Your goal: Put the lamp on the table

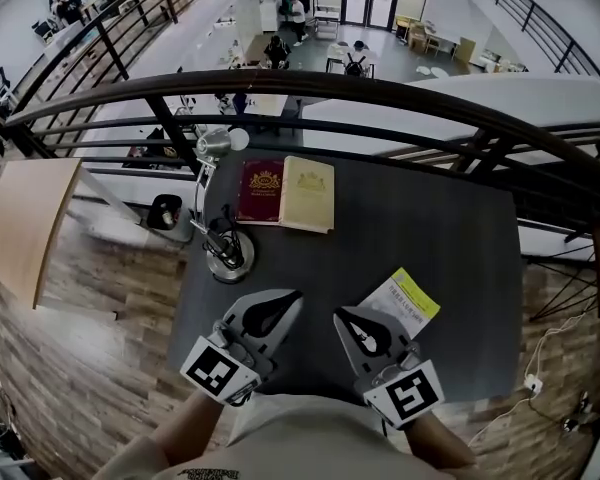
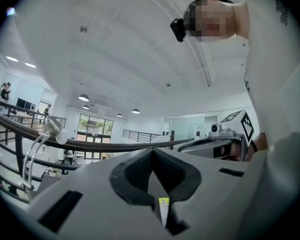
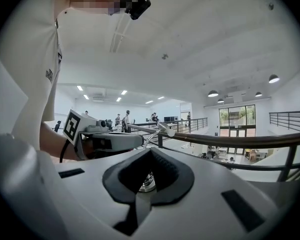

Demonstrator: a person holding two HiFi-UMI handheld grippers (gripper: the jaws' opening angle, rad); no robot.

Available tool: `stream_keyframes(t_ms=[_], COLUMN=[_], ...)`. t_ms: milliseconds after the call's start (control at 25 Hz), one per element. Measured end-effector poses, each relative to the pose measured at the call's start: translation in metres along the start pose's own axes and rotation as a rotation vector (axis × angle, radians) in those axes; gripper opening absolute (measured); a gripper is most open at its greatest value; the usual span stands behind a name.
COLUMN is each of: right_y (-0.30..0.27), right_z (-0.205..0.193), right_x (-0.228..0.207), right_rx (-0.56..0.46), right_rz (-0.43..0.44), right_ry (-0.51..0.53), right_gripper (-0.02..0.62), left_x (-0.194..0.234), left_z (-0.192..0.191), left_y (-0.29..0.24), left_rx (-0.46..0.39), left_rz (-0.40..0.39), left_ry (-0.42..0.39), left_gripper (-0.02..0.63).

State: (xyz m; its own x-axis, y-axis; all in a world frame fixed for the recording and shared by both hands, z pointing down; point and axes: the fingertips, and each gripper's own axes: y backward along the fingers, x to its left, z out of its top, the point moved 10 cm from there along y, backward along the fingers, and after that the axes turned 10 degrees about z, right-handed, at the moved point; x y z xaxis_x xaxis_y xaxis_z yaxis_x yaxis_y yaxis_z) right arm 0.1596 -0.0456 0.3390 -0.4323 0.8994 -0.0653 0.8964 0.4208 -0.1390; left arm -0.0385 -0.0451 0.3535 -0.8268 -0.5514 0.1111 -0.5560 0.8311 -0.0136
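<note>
Left tool (image 1: 288,298) and right tool (image 1: 342,316) sit side by side over the near edge of the dark tabletop (image 1: 450,238) in the head view, tips pointing toward the far edge. Both have their jaws closed together with nothing in them. The lamp (image 1: 227,254) stands on the tabletop by its left edge, with its round base ahead of the left tool and its arm rising to a head near the far-left corner. A maroon book (image 1: 260,192) and a cream book (image 1: 308,194) lie side by side at the far edge. A booklet (image 1: 408,303) with a yellow-green strip lies just to the right of the right tool. A railing (image 1: 310,86) curves past the far edge.

From the left gripper view, the left tool (image 2: 152,151) is pressed shut and empty; a sliver of the booklet (image 2: 163,207) shows through its opening. The lamp (image 2: 40,143) rises at the left, apart from the jaws.

From the right gripper view, the right tool (image 3: 151,151) is likewise shut and holds nothing. The lamp (image 3: 148,182) shows beyond its opening, and the left tool (image 3: 112,142) sits alongside.
</note>
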Motion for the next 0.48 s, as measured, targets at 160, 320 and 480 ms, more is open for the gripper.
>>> stream_keyframes(t_ms=[160, 320, 480], right_y=[-0.0026, -0.0015, -0.0018], right_z=[-0.0039, -0.0063, -0.0065], right_x=[0.0001, -0.0001, -0.0023], right_rx=[-0.001, 0.006, 0.015], right_rz=[0.000, 0.001, -0.002], right_ry=[-0.009, -0.039, -0.043], right_gripper=[-0.002, -0.002, -0.002], left_x=[-0.0016, -0.0025, -0.0006], left_z=[0.0004, 0.0002, 0.0012], left_y=[-0.0030, -0.0033, -0.0047], left_rx=[0.000, 0.001, 0.012], left_rz=[-0.006, -0.010, -0.007], left_ry=[-0.013, -0.006, -0.006], left_gripper=[0.005, 0.005, 0.005])
